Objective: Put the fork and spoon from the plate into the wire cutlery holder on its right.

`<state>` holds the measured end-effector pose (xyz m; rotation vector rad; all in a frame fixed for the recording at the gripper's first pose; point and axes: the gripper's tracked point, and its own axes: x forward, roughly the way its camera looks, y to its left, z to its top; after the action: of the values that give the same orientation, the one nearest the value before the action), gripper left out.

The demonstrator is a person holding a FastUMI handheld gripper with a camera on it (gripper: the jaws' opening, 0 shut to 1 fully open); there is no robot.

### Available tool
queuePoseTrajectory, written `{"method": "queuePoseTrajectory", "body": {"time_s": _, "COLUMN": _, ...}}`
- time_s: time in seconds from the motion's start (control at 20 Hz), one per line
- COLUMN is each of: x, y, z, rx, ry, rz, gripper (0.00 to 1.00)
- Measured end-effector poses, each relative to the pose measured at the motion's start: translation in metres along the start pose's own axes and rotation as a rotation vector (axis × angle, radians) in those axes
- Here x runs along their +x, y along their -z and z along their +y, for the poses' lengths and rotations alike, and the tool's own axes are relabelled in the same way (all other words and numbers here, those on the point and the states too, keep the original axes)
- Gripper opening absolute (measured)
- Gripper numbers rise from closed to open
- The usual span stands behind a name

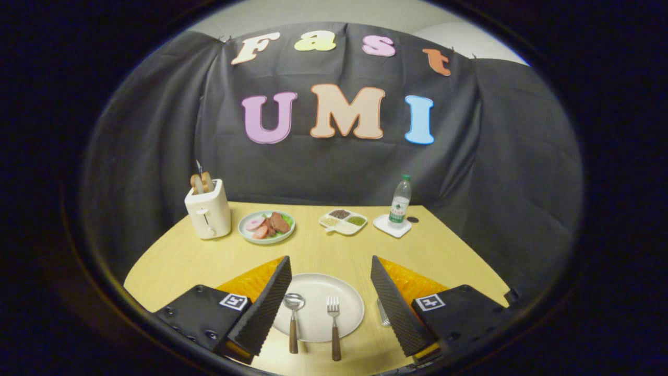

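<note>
Gripper [331, 284] fingers spread wide, holding nothing, above the near edge of a wooden table [443, 250]. Plate [347, 297] lies between the fingers, spoon [293, 321] and fork [334, 326] on it side by side, wooden handles sticking out over the near rim. Wire holder [383, 312] just right of the plate, mostly hidden behind the right finger. Beyond: toaster [207, 211] with bread, food plate [266, 227], divided dish [343, 221], bottle [400, 201] on a coaster [391, 226].

Even overhead light, table [313, 245] bright, cloth wall dim. Soft shadows under gripper [330, 300], fingers spread wide. Strong fisheye bending at edges. Centre sharp, no glare.
</note>
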<state>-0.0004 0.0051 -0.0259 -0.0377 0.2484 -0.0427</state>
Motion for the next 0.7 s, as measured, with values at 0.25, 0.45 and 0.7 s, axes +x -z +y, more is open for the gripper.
{"method": "queuePoseTrajectory", "body": {"time_s": 0.25, "x": 0.014, "y": 0.035, "z": 0.003, "rx": -0.027, "ry": 0.036, "rz": 0.214, "gripper": 1.00}}
{"method": "queuePoseTrajectory", "body": {"time_s": 0.45, "x": 0.025, "y": 0.074, "z": -0.006, "rx": -0.102, "ry": 0.084, "rz": 0.422, "gripper": 1.00}}
{"method": "queuePoseTrajectory", "body": {"time_s": 0.7, "x": 0.048, "y": 0.132, "z": 0.000, "rx": -0.146, "ry": 0.073, "rz": 0.659, "gripper": 1.00}}
